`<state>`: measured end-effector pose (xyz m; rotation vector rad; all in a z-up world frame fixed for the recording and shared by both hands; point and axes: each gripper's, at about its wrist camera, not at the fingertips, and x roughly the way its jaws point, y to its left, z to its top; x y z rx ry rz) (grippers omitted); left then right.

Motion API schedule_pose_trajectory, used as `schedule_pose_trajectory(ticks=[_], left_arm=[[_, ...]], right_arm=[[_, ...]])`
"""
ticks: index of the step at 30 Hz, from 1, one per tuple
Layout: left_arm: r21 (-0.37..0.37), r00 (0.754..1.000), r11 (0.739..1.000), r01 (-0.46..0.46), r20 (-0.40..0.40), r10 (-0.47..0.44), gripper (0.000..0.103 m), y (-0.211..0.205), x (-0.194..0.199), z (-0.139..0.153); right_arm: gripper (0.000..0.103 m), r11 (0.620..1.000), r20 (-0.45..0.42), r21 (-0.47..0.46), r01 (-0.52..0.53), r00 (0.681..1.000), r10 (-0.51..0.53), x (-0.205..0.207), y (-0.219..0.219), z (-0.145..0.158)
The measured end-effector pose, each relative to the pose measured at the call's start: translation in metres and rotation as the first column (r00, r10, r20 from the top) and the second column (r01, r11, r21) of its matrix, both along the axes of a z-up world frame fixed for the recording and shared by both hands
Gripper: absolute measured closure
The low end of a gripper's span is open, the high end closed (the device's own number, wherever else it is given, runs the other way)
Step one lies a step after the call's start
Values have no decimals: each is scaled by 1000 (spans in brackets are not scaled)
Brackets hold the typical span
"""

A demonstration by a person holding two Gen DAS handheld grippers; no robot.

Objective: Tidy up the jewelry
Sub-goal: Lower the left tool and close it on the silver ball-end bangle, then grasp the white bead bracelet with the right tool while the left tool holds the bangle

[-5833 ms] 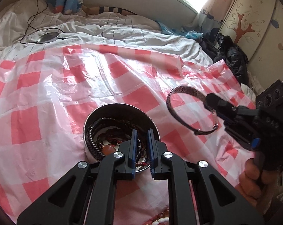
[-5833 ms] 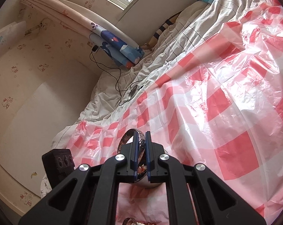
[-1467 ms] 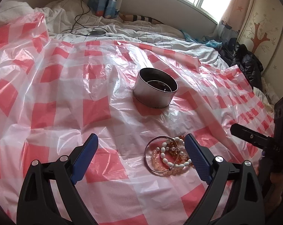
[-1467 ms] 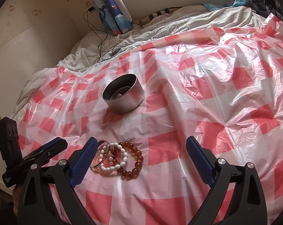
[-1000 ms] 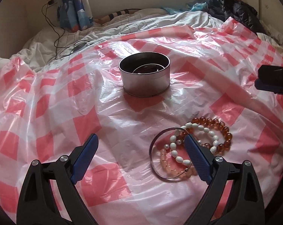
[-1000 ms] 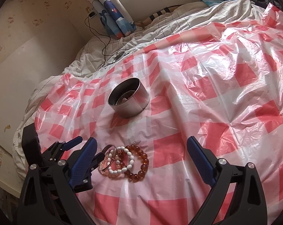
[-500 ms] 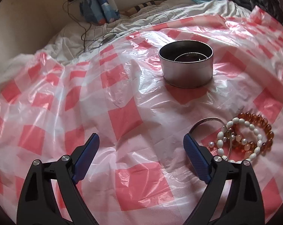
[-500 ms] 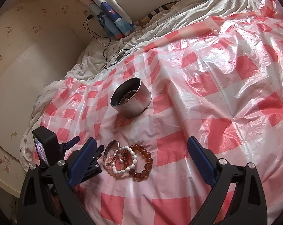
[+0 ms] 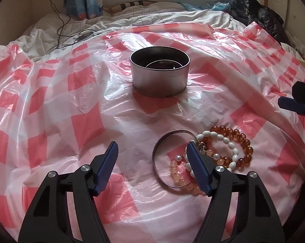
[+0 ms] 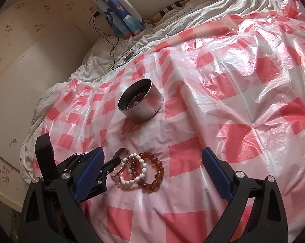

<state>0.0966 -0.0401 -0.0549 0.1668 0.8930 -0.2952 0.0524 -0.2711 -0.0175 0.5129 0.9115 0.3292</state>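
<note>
A round metal tin (image 9: 160, 76) stands on the red-and-white checked plastic sheet and holds dark jewelry; it also shows in the right wrist view (image 10: 140, 103). A silver bangle (image 9: 162, 153), a white bead bracelet (image 9: 223, 140), an amber bead bracelet (image 9: 241, 139) and a pale pink bead bracelet (image 9: 177, 175) lie in a heap nearer me. My left gripper (image 9: 152, 159) is open, low over the sheet, its right finger at the bangle's right side. My right gripper (image 10: 152, 166) is open above the heap (image 10: 140, 170).
The checked plastic sheet (image 9: 71, 111) covers a bed with white bedding (image 9: 152, 20) behind. A black cable and a round device (image 9: 84, 36) lie at the back left. Dark clothing (image 9: 261, 20) is piled at the back right. A wall (image 10: 31, 60) stands left.
My left gripper has swung right and closer to the jewelry heap, and its fingers have narrowed somewhat. The right gripper has stayed open and hardly moved.
</note>
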Motion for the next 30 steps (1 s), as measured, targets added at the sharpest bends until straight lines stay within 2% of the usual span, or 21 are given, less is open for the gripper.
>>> schedule_pose_trajectory(ticks=[3,4,6,8,9,10,11,15,18,22,27,28,29,30], left_arm=[[4,1000,1000,2,-18,-1,42,0,3,-4],[17,1000,1000,8,-18,-8,47,-3,4,-5],[34,1000,999,20,-21,-19,58,-7,4,-7],[47,999,999,22,-24,-21,78,-9,4,-9],[50,999,999,21,-31,-20,83,-9,4,-10],[53,999,998,18,-42,-15,93,-9,5,-11],[55,999,998,13,-48,-11,100,-8,5,-12],[25,998,1000,-3,-61,5,101,0,5,-12],[-4,997,998,-62,-48,62,101,13,7,-5],[-60,986,985,-161,-61,157,101,41,12,0],[-51,984,984,-169,-74,165,101,49,10,-4],[-50,983,984,-169,-76,164,101,49,11,-4],[-51,983,984,-170,-80,166,101,50,11,-5],[-52,982,983,-173,-84,169,101,52,11,-5]], right_arm=[[10,1000,2,-2,-3,1000,3,0,1,0],[10,1000,2,-3,-3,1000,3,0,0,0],[10,1000,2,-2,-3,1000,3,0,1,0],[10,1000,2,-2,-1,1000,1,0,1,0],[10,1000,1,-2,-1,1000,1,0,1,0],[10,1000,1,-1,-1,1000,1,0,1,0],[10,1000,0,-1,-1,1000,1,0,1,-1],[10,1000,-4,-4,-8,1000,8,1,3,-2],[10,999,-25,-24,-30,999,29,3,8,-6],[10,991,-52,-89,-95,995,91,4,24,-13],[11,949,-29,-222,-223,975,222,1,62,-14],[16,943,-25,-218,-250,968,251,2,68,-15],[28,941,-36,-194,-276,961,274,5,72,-18],[32,943,-61,-165,-289,957,283,10,74,-23]])
